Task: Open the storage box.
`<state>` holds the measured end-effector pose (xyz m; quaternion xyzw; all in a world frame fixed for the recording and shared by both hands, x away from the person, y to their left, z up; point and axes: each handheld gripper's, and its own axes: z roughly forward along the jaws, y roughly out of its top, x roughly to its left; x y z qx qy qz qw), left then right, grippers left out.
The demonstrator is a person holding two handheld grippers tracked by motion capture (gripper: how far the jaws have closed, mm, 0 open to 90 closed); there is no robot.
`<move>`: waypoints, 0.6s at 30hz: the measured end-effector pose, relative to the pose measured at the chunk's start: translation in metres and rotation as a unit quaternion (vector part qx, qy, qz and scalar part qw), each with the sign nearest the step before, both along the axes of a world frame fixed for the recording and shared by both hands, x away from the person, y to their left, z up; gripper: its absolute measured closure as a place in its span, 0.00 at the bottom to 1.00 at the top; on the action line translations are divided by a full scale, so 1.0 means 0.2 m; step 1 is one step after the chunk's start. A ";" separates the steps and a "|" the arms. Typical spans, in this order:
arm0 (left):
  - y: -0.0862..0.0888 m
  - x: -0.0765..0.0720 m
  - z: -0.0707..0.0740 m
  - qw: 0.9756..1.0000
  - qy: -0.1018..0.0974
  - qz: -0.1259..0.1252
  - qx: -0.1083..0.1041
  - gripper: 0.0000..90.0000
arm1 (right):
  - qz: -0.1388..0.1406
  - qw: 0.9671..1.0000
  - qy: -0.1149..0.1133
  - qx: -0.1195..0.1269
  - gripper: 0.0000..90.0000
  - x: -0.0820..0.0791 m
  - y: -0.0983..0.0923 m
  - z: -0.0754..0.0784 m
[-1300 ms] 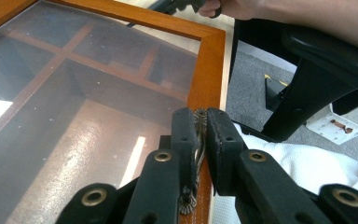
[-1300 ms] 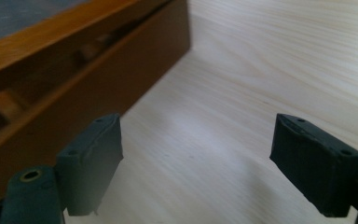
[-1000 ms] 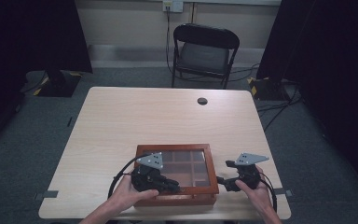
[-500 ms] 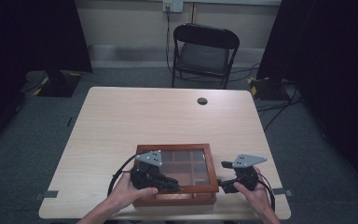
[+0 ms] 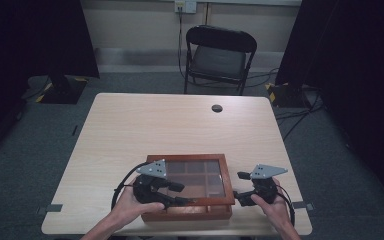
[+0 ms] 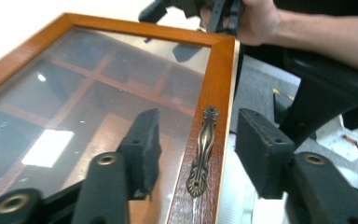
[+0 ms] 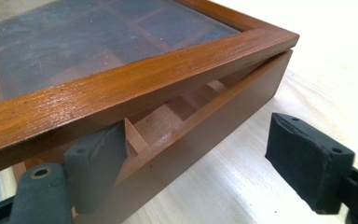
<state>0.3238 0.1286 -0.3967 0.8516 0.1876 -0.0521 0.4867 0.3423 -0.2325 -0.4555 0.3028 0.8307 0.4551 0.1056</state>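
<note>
**Lid ajar, both grippers at the box**

Left gripper (image 6: pixel 198 154): jaws spread, straddling the brass handle (image 6: pixel 201 149) on the lid's front rail w/o touching it; one jaw over the glass, the other off the front edge. Handle's long axis runs along that rail, so it lies crosswise betw. the jaws, prob. set for a pinch on rail + handle. Not clenched yet.

Right gripper (image 7: pixel 205 168): also released. One jaw pokes into the gap betw. the raised lid (image 7: pixel 135 70) and the box base (image 7: pixel 205 126); the other jaw sits outside, above the bare table (image 7: pixel 270 154). Gap widest at this corner; compartment dividers visible inside.

Wooden box (image 5: pixel 190 187) sits at the table's near edge, betw. the two hands, glass lid tilted up slightly. Left gripper is nearer the handle; right is at the box's right side.

Around: small dark round thing (image 5: pixel 217 108) far across the table, well apart. Folding chair (image 5: pixel 219 55) beyond. Nothing blocks the lid's swing, as far as I can judge.
</note>
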 end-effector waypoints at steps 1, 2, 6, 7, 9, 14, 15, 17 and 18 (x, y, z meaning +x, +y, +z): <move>0.02 -0.01 0.00 1.000 -0.005 0.008 -0.005 0.50 | -0.002 1.000 0.000 0.003 0.21 0.00 0.00 0.00; 0.03 -0.01 0.00 1.000 -0.007 0.022 -0.011 0.47 | -0.003 1.000 -0.001 0.002 0.21 0.00 0.00 0.00; 0.10 -0.02 0.00 0.998 -0.008 0.051 -0.023 0.41 | -0.007 1.000 0.000 0.006 0.21 0.01 0.01 0.00; 0.11 -0.02 0.00 0.998 -0.008 0.056 -0.026 0.40 | -0.009 1.000 0.000 0.010 0.21 0.02 0.01 0.00; 0.15 -0.01 0.00 0.997 -0.013 0.066 -0.025 0.38 | -0.010 1.000 -0.003 0.011 0.21 0.02 0.02 0.01; 0.19 0.00 -0.01 0.996 -0.020 0.084 -0.036 0.33 | -0.016 1.000 -0.007 0.017 0.21 0.03 0.02 0.03; 0.20 0.00 -0.01 0.996 -0.022 0.083 -0.037 0.32 | -0.017 1.000 -0.007 0.020 0.21 0.04 0.03 0.03; 0.20 -0.01 -0.01 0.995 -0.028 0.084 -0.035 0.30 | -0.017 1.000 -0.008 0.022 0.21 0.04 0.03 0.04; 0.20 0.00 0.00 0.995 -0.028 0.082 -0.039 0.29 | -0.016 0.999 -0.008 0.026 0.22 0.04 0.03 0.04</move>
